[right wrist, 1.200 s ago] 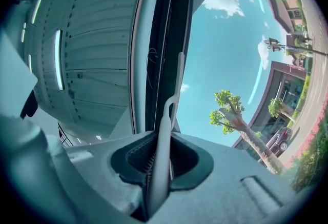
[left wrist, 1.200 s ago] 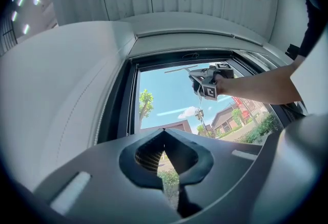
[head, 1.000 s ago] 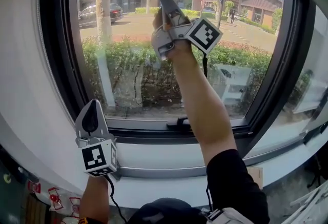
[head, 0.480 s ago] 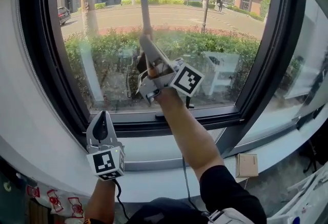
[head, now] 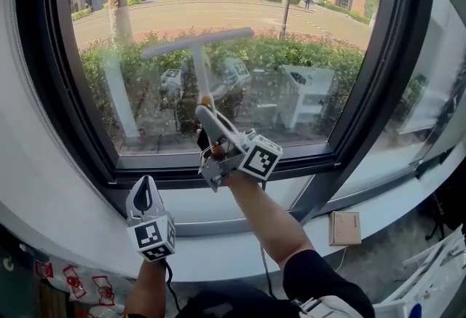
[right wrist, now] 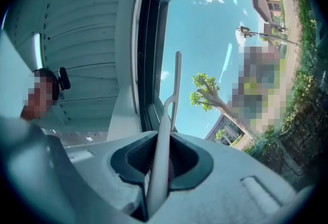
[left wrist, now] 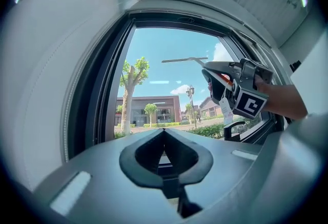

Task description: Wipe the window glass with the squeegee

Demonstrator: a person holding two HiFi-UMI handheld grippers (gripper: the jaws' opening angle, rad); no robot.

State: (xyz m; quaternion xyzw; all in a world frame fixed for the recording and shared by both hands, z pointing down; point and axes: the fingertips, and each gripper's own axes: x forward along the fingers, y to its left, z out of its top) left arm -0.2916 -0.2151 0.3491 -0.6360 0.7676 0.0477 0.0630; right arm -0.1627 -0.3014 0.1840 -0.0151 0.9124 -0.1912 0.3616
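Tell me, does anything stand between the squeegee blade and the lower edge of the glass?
Nothing visible does. The right gripper holds the squeegee with its blade at the glass, and the pane below the blade shows only reflections. The left gripper is low, below the glass.

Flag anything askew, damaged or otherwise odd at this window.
Only the squeegee stands out: its blade sits slanted, left end lower than right, rather than level with the window frame. The right gripper is shut on its handle, and the left gripper is shut and empty. No damage or spill shows.
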